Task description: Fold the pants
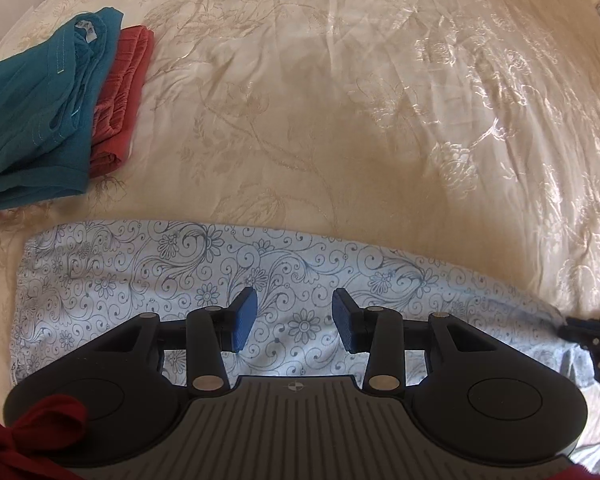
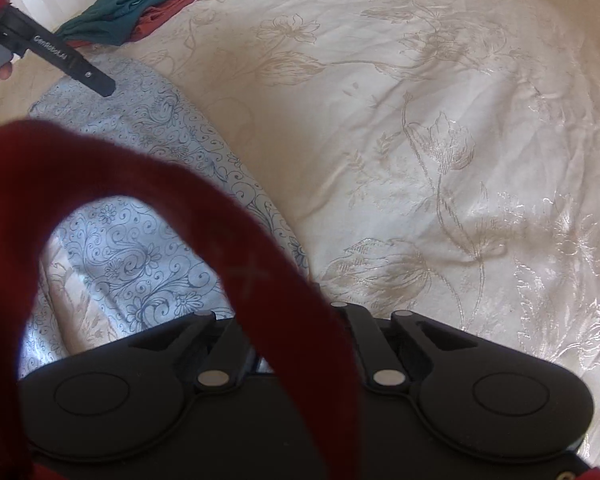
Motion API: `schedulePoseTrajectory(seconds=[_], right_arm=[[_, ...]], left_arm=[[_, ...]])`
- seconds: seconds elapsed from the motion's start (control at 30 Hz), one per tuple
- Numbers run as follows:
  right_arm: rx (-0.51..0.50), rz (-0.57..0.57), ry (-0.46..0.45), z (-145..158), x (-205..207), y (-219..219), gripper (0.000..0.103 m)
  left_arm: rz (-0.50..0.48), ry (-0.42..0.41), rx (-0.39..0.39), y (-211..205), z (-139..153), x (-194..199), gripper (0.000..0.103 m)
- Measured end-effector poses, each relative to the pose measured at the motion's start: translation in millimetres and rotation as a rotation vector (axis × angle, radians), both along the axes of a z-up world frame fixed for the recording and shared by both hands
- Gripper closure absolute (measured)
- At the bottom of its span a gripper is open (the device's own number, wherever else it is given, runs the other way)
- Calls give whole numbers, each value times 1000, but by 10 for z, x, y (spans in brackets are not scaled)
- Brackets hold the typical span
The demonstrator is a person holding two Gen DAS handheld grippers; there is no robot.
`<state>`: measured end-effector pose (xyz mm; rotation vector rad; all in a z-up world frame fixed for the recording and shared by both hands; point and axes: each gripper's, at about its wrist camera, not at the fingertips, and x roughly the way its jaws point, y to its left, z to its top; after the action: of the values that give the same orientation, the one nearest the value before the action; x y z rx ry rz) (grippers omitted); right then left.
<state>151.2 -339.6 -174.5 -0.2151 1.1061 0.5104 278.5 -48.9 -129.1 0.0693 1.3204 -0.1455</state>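
Thin, soft, light pants (image 1: 220, 280), pale blue with a swirl print, folded into a long band across the near side of the cream bedspread (image 1: 340, 100); likely limp and prone to sliding, so best pinched at an end edge or corner. Left gripper (image 1: 294, 320) hovering over the band, blue pads (image 1: 244, 320) well apart, holding nothing. Right gripper's fingers hidden behind a red strap (image 2: 260, 260): cannot tell how far open. Folded teal and red clothes (image 1: 40, 120) stacked beyond.

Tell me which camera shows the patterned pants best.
The left wrist view: the patterned pants lie across the bedspread nearly whole, beneath the open left gripper. The right wrist view shows only parts, cut off by a red strap.
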Motion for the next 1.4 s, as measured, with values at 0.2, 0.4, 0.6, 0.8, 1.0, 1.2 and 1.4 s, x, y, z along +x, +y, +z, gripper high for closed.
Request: schedulePoseTrajectory(seconds=[0.2, 0.4, 0.6, 0.8, 1.0, 1.2, 1.4], right_arm=[[-25, 38, -51, 116, -187, 108, 94], [-19, 36, -56, 64, -260, 174, 94], [-26, 42, -57, 34, -291, 214, 94], [-19, 44, -63, 60, -314, 202, 94], [-16, 31, -67, 76, -359, 214, 94], [-13, -24, -94, 215, -479, 219, 94], [-15, -78, -129, 516, -868, 283, 94]], left_arm=[[81, 54, -41, -9, -124, 272, 63], [127, 110, -21, -16, -276, 419, 63], [190, 105, -74, 50, -274, 466, 63], [208, 160, -30, -5, -377, 567, 63], [198, 220, 60, -77, -499, 587, 100], [239, 130, 8, 90, -131, 249, 101], [193, 23, -35, 255, 477, -407, 101]])
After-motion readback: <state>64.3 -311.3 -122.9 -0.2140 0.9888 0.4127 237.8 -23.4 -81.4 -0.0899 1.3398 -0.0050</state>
